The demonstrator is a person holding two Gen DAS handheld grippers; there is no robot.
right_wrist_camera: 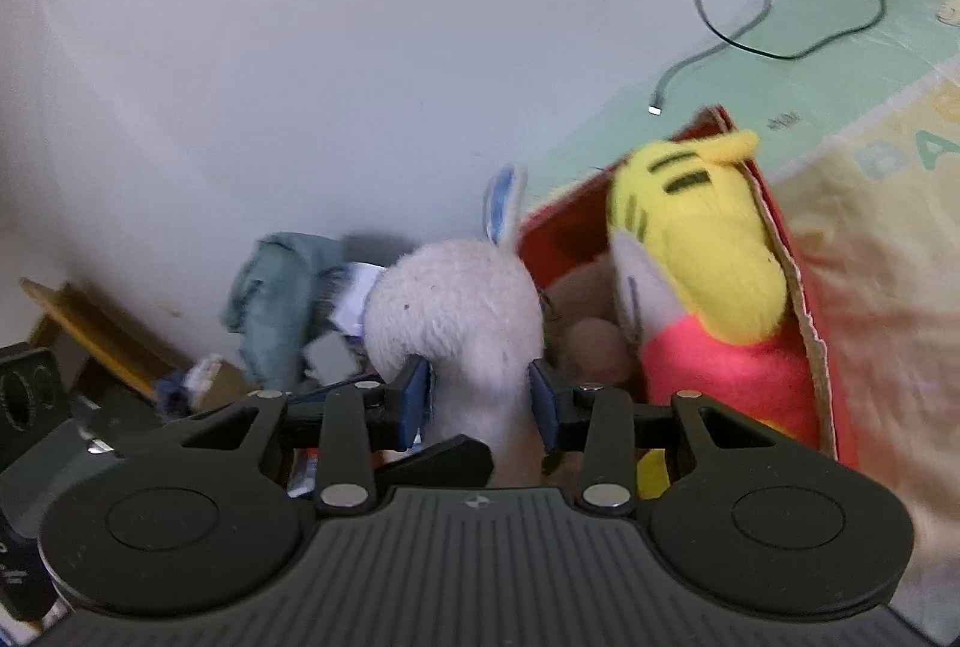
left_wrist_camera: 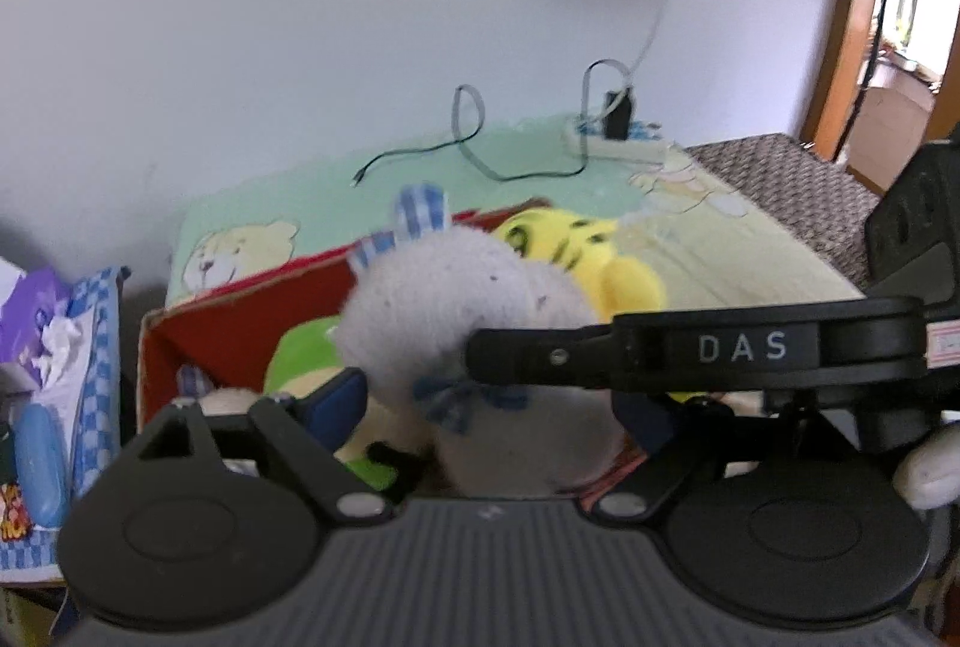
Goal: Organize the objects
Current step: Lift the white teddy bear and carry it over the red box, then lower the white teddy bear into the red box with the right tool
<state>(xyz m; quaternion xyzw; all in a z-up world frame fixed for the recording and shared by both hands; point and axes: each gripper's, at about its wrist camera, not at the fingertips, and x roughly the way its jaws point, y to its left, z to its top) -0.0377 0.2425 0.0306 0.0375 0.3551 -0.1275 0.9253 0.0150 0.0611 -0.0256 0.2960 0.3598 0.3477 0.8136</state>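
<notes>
A white plush rabbit with blue checked ears is held over a red cardboard box. My right gripper is shut on the rabbit's neck, its blue pads pressing both sides. In the left wrist view the rabbit fills the middle, with the right gripper's black finger crossing in front. My left gripper brackets the rabbit's body with its jaws wide apart. A yellow tiger plush in a pink top stands in the box; it also shows in the left wrist view. A green plush lies in the box.
The box sits on a pale green bear-print blanket against a white wall. A power strip and cables lie at the back. Clutter with a blue case is at the left. Blue-grey cloth lies by the wall.
</notes>
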